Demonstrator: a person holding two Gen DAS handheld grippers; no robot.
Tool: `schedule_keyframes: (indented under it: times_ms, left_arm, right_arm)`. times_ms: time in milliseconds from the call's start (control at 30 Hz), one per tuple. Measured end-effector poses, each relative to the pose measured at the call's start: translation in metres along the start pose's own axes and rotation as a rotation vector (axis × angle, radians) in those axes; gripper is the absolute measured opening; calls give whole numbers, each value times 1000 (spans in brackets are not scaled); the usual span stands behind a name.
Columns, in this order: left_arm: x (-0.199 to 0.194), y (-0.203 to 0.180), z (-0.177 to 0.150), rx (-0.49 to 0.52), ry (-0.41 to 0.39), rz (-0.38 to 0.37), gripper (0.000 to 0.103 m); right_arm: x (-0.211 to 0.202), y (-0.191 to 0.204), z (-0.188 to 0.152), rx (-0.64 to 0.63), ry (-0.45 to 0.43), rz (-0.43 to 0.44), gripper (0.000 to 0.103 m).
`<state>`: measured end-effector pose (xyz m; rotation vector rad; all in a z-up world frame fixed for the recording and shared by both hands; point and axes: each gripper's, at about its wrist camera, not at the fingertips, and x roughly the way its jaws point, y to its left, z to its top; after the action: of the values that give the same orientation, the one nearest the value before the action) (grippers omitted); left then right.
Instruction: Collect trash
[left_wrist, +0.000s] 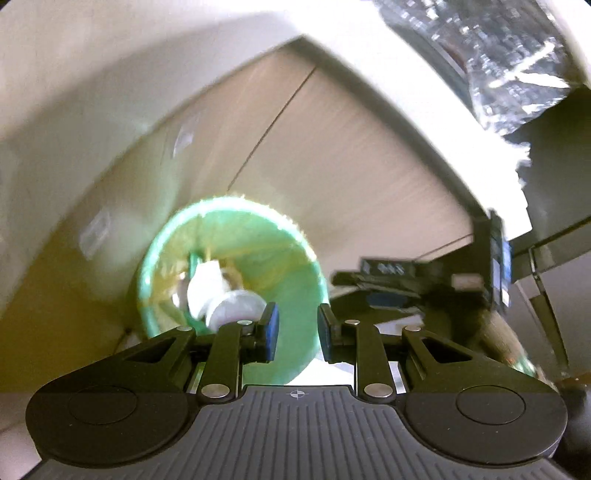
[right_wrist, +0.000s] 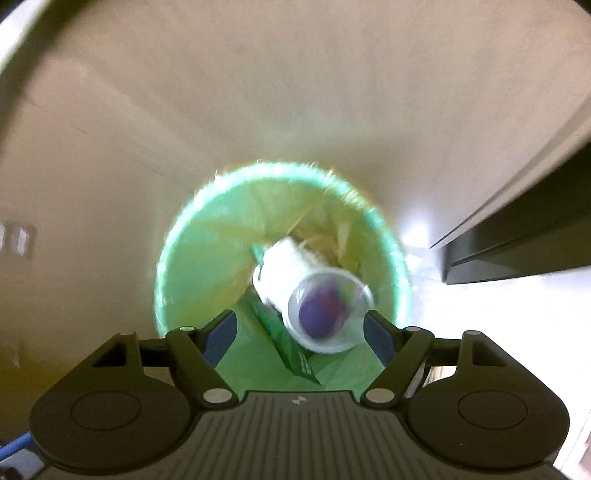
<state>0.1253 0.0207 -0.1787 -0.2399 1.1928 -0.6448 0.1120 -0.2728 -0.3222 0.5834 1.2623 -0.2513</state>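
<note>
One green-lined bin (right_wrist: 280, 236) fills the middle of both wrist views, and both tools point down toward its mouth. Right tool (right_wrist: 299, 332): fingers spread wide, and between them, but not pinched, sits one clear plastic cup (right_wrist: 325, 310) with something purple and a touch of red inside, mouth toward the camera. The pads do not appear to press on it; it lies in the bin on top of one white crumpled wad (right_wrist: 291, 262). One flat green packet (right_wrist: 291, 350) runs down beside the cup, with small pale printing too blurred to read.

Left tool (left_wrist: 297, 332): blue pads apart by a narrow gap, nothing between them. Past its left finger, the same white wad and cup show in the bin (left_wrist: 258, 236). One crinkled silver foil wrapper (left_wrist: 498, 62) hangs in the upper right corner. A dark device (left_wrist: 391, 269) at right carries pale digits, unreadable through the blur.
</note>
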Motion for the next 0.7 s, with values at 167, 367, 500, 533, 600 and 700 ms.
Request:
schedule_keyframes:
  times_ms: [167,367,500,533,600,700]
  left_arm:
    - [-38,-27,-5,18,-184,74,26]
    - [-107,-106,-49,133,-483,241,26]
    - [-132,-155,-89,201,-595,364,26]
    - [-136,-162,-97,192,-608,378,26]
    - [-143,-178,-115,181,-639,398,19]
    - [-150,-200,-140,164,-668,413,17]
  right_arm:
    - [-69,3,-17,-81,-181,-19,76]
    - [-190,16,-61,-345,-533,113,77]
    - [-251,21,-102,-486,-701,158,87]
    - [-263,19,-112,-517,-712,174,87]
    - [-278,13,-126,-569,-708,199,87]
    - [-291,1,-145,-600,-698,210,87]
